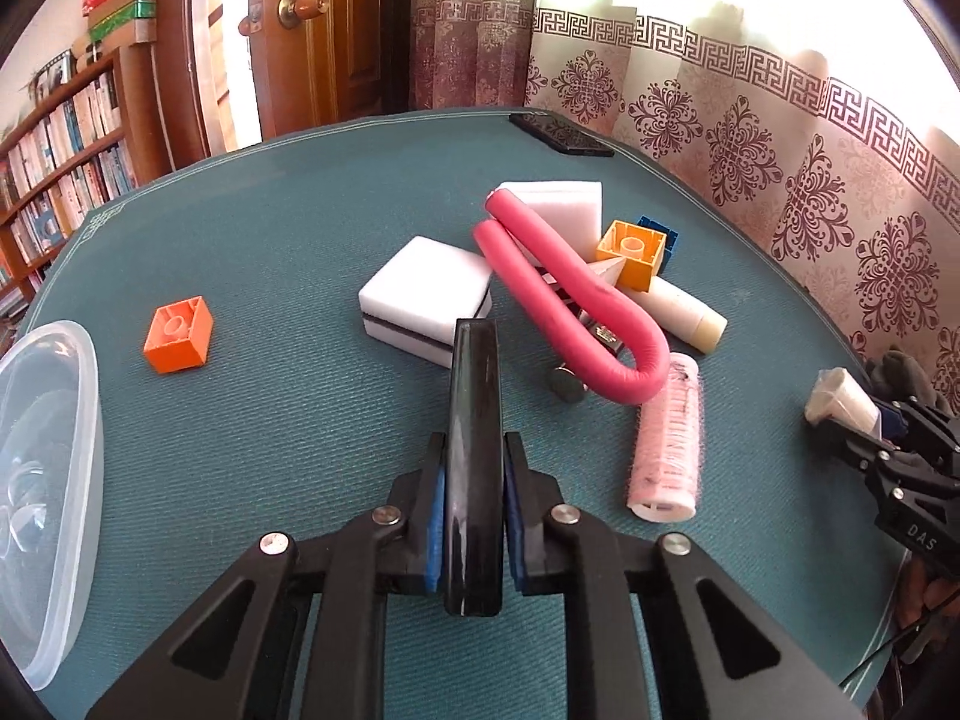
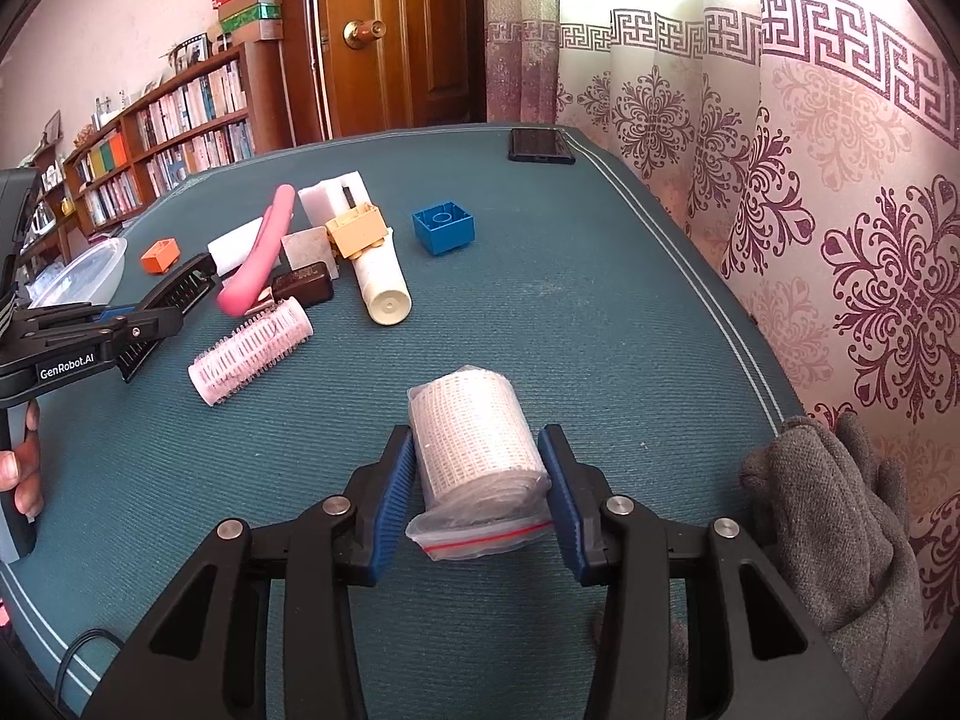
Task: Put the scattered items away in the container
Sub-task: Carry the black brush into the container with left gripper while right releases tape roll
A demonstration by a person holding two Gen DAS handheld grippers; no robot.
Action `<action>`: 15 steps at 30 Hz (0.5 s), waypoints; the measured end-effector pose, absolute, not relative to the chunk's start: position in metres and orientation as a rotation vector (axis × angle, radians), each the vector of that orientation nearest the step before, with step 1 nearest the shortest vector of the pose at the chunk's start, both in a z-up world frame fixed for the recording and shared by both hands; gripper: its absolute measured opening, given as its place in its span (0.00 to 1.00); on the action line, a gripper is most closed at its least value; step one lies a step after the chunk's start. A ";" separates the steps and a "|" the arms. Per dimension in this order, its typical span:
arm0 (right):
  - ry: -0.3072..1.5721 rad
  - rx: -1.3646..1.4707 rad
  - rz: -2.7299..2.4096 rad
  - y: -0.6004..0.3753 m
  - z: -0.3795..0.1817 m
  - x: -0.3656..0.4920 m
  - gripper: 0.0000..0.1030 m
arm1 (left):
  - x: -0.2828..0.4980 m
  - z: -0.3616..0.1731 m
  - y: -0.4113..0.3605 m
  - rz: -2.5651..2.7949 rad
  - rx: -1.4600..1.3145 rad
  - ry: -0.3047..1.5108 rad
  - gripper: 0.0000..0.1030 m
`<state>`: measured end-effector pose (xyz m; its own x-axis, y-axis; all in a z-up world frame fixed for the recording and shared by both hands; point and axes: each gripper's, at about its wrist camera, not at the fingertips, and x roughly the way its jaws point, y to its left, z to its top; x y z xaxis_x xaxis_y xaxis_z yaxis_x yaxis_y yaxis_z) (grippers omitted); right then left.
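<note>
Black comb [image 1: 474, 468] clamped edge-up in the left gripper [image 1: 474, 516], fingers shut on its spine; stiff, slick plastic, best held mid-spine. Bagged gauze roll [image 2: 474, 450] lies on the table [image 2: 600, 312] between the right gripper's [image 2: 477, 492] open fingers, not pinched; light, soft, slippery wrap. Container [image 1: 42, 480] at left. Readable: "GenRobot.AI", "DAS".
</note>
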<state>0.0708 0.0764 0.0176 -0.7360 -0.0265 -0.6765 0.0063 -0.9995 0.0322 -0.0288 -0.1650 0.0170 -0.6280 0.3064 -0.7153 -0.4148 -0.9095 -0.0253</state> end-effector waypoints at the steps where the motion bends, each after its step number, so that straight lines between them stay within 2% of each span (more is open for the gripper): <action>1: -0.054 1.133 -2.905 0.076 0.018 0.071 0.44 | -0.026 0.020 -0.168 2.533 -1.046 0.211 0.18; 7: -0.100 1.124 -2.857 0.061 0.024 0.068 0.44 | -0.020 0.038 -0.202 2.601 -0.992 0.140 0.18; 15: -0.063 1.042 -2.782 0.013 0.047 0.060 0.44 | -0.019 0.060 -0.256 2.754 -0.917 0.069 0.18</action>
<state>0.0596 0.0128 0.0470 -0.7414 -0.1728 -0.6485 0.1435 -0.9847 0.0984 -0.0193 -0.2558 0.0596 -0.7752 0.2092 -0.5961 -0.2387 -0.9706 -0.0302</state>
